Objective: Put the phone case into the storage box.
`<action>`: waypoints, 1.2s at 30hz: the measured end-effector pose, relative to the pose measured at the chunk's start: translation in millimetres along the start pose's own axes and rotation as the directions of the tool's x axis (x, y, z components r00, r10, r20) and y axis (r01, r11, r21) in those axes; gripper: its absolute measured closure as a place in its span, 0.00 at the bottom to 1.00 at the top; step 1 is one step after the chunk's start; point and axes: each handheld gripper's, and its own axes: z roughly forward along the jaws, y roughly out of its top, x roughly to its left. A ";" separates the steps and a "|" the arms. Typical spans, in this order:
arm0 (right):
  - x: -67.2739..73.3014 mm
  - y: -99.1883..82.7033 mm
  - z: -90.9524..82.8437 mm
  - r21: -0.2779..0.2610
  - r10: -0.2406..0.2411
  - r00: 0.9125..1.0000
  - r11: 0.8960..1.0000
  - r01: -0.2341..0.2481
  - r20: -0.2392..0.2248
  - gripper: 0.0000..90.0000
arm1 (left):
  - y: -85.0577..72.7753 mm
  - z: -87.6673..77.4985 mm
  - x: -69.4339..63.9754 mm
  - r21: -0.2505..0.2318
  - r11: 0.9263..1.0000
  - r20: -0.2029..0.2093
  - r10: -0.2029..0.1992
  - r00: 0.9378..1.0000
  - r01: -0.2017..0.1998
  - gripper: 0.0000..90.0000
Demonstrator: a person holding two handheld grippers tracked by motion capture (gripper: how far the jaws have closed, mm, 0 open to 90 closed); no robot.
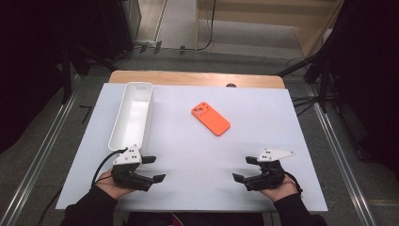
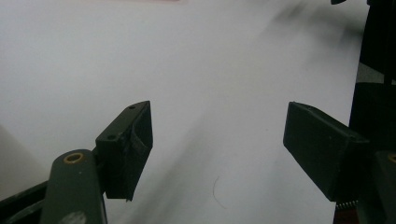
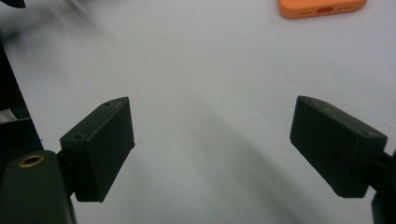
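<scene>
High view: one phone (image 1: 211,118), one tray (image 1: 132,115).

No text, label, brand, number or sign can be read anywhere. The phone (image 1: 211,118) lies with its plain orange back up, right of the tray (image 1: 132,114), and neither bears any legible marking.

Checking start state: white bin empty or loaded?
Empty. The high view shows the white bin with a bare inside; the orange phone lies apart on the table.
</scene>
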 end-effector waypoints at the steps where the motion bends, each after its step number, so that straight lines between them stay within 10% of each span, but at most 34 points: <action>1: 0.0 0.1 0.0 0.002 0.000 1.000 1.000 0.000 -0.002 0.14 | 0.5 0.4 0.0 0.006 1.000 0.007 -0.002 1.000 0.002 0.22; 36: -2.5 -0.9 0.8 0.008 0.000 1.000 1.000 0.000 -0.013 0.14 | 3.2 0.1 -2.8 -0.002 1.000 0.022 0.011 1.000 -0.011 0.18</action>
